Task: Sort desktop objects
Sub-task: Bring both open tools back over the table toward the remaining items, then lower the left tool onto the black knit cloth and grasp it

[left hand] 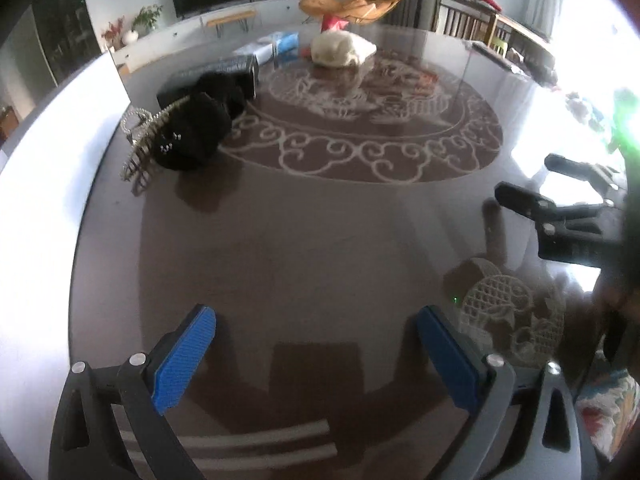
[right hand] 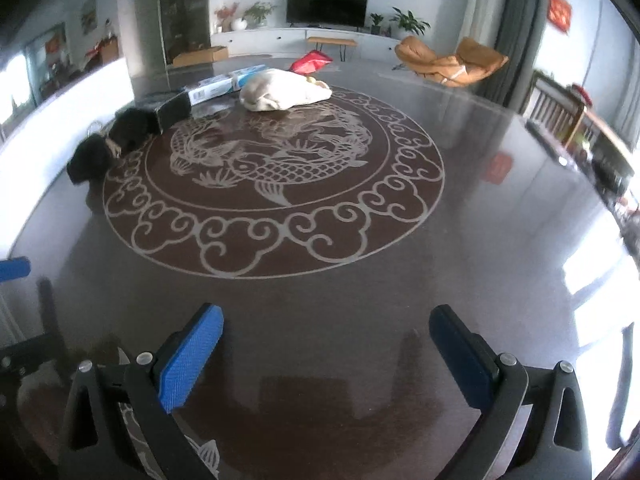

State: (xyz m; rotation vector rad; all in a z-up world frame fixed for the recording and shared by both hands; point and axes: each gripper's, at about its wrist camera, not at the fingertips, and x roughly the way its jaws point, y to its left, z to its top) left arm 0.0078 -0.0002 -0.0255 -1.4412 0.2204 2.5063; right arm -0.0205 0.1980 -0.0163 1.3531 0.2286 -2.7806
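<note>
over the glossy table [right hand: 500, 240], both grippers' fingers [left hand: 188, 360] [right hand: 192, 356] gape, released (nothing between them).

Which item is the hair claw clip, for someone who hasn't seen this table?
Start at the big round dragon medallion on the dark table. At its left rim sits a black fluffy bundle. The gold toothed hair claw clip leans against the bundle's outer side, the only metallic, comb-like thing there.

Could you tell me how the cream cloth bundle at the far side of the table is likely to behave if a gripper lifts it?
The cream bundle looks soft and slumped, so it would probably sag and drape rather than hold shape. Its loose folds suggest part may trail or unfold. On the glossy table it would likely slide easily if pushed.
</note>
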